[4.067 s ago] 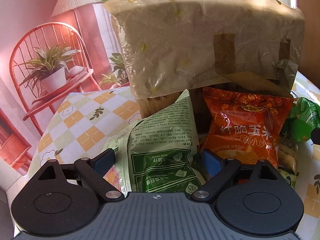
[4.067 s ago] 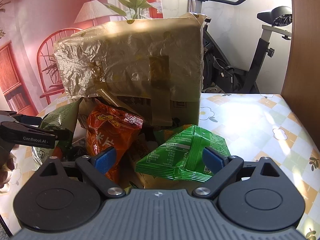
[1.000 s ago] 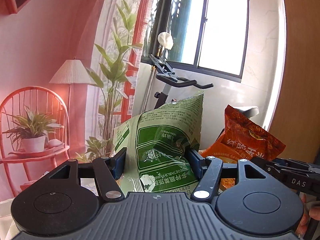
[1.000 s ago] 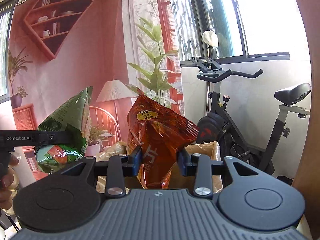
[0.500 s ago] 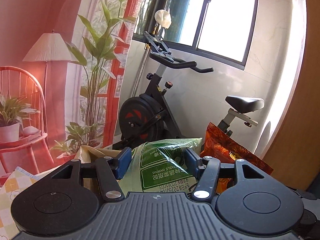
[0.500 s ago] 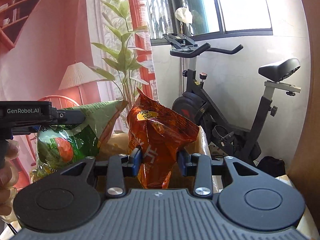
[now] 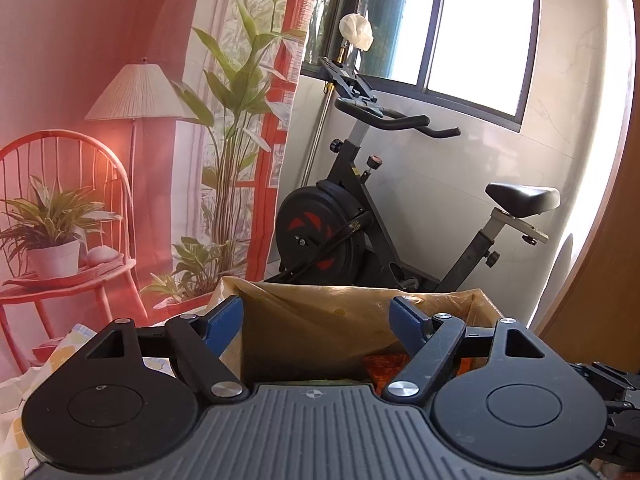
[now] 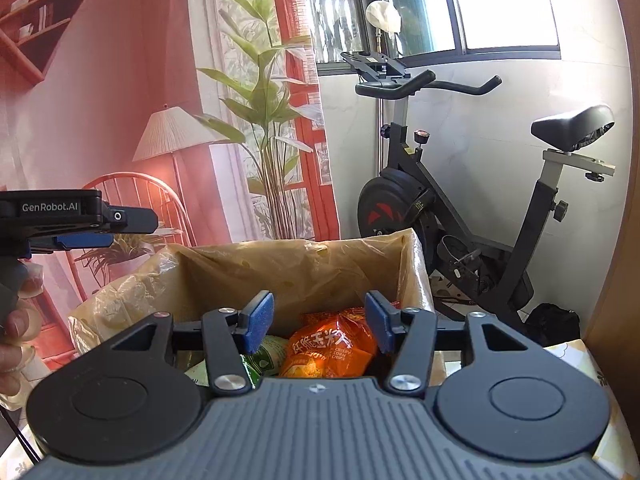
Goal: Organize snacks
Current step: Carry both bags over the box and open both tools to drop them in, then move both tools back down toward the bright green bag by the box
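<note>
- Half a second ago each hand-held gripper clamped a snack bag above the box; now both bags lie inside it, and the jaws of both have just been opening, with nothing between the pads.
- The left hand-held gripper [image 7: 318, 326] stands wide over the near rim of the cardboard box [image 7: 486, 300], its blue pads well apart and free of any bag.
- The right hand-held gripper [image 8: 320, 324] is parted about halfway, its pads clear of the orange snack bag [image 8: 332, 348], which lies in the box below them.
- That orange bag bears white Chinese characters and the small words "CRISPY CORN CHIPS".
- The green snack bag [image 8: 260, 362] lies just beside it to the left, touching it; its print is too small to read.
- In the right wrist view the left tool shows side-on at the left edge, marked "GenRobot.AI", with the fingers of a hand [image 8: 16, 332] wrapped below it.
- The box is lined with a crinkled yellowish plastic liner [image 8: 280, 260] folded over the rim; above the bags the inside is open.
- The box stands on a surface [image 8: 576, 354] covered in a checked flower-print cloth, with bare cloth to its right.
- Behind the box stands a black exercise bike [image 8: 440, 208]; a wooden panel [image 7: 600, 280] closes the right side.
- Both tools tilt gently down towards the box mouth.
</note>
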Motion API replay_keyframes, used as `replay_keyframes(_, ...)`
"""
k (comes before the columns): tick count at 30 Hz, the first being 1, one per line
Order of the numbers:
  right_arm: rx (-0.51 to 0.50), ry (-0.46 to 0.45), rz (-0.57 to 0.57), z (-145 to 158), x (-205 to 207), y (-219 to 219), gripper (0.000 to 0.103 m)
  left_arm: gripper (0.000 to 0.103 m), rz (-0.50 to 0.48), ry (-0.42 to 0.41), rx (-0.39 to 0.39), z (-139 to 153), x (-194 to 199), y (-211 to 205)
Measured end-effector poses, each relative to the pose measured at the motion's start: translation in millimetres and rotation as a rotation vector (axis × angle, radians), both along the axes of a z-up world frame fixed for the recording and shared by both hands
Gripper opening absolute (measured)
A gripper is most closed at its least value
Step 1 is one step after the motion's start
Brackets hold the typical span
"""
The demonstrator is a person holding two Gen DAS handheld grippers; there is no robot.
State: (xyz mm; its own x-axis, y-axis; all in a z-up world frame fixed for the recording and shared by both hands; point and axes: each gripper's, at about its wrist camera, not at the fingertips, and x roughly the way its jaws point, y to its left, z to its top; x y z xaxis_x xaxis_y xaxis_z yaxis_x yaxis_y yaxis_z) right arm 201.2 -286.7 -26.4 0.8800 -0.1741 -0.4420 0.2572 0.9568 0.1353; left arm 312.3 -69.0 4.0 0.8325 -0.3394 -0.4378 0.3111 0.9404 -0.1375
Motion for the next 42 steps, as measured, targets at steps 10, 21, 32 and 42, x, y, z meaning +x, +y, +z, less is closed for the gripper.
replay_keyframes(10,-0.018,-0.006,0.081,0,-41,8,0.095,0.093,0.108,0.007,0.048,-9,-52,41)
replay_keyframes(21,0.021,-0.026,0.076,-21,-85,5,0.103,0.094,0.185,0.011,0.078,-27,-101,72)
replay_keyframes(32,0.009,-0.009,0.124,-52,-111,9,0.103,0.094,0.298,0.036,0.064,-61,-148,90)
replay_keyframes(42,-0.013,0.074,0.073,-82,-116,-6,0.103,0.093,0.32,0.119,0.057,-91,-160,97)
